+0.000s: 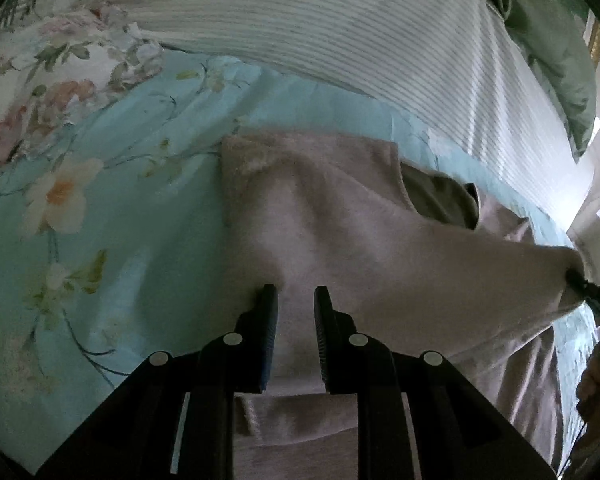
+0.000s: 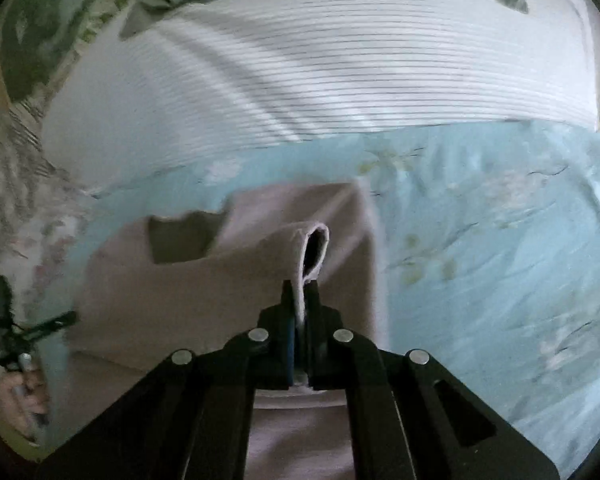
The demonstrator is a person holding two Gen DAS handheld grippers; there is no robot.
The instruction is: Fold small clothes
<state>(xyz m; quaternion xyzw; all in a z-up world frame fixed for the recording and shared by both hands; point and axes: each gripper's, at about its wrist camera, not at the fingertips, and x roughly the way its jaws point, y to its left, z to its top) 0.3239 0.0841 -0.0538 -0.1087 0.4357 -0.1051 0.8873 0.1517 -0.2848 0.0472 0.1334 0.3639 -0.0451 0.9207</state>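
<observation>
Pinching a sleeve cuff (image 2: 314, 254), the right gripper (image 2: 300, 300) lifts it over the garment (image 1: 340, 216). Left gripper (image 1: 296, 300) fingers grip its near edge on the bed (image 1: 120, 208)

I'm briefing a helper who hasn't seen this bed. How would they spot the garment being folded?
Start at the light blue floral bedsheet, below the white striped blanket. On it lies one pale pink fleecy top with an olive inner neckline; the right gripper pinches its sleeve cuff. It is the only plain, unpatterned fabric there.
</observation>
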